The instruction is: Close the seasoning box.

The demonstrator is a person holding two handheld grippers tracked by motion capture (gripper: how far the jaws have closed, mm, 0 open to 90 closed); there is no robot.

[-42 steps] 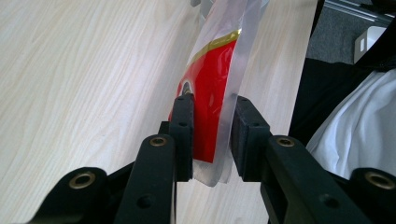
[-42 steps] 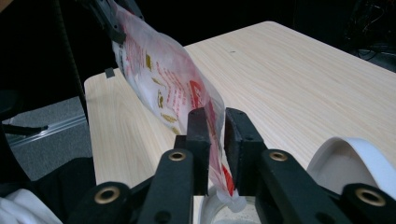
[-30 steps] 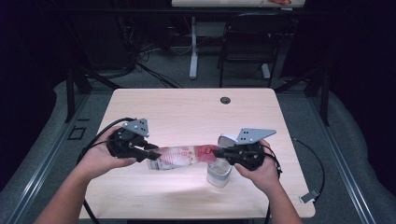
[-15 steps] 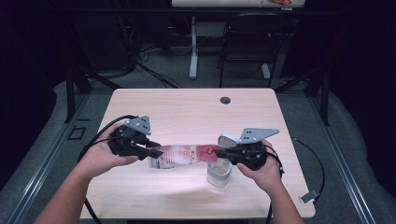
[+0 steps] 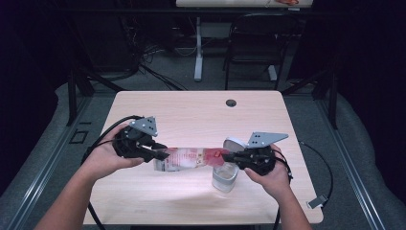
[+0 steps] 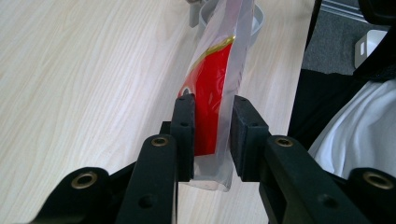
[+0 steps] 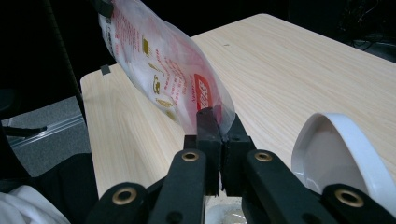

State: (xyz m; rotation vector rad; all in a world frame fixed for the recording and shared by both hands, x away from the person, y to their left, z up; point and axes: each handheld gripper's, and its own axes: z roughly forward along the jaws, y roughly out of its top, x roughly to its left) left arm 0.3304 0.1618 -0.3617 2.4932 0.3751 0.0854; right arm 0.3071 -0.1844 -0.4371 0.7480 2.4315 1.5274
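Pale wood table (image 5: 191, 112) carries, near its front edge, a clear plastic pouch (image 5: 186, 158) stretched level between the left gripper (image 5: 155, 153), jaws clamped on one end, and the right gripper (image 5: 227, 157), pinched tight on the other above a clear container (image 5: 224, 178).

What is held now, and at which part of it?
A clear snack bag: the left hand-held gripper holds one end, the right hand-held gripper pinches the other.
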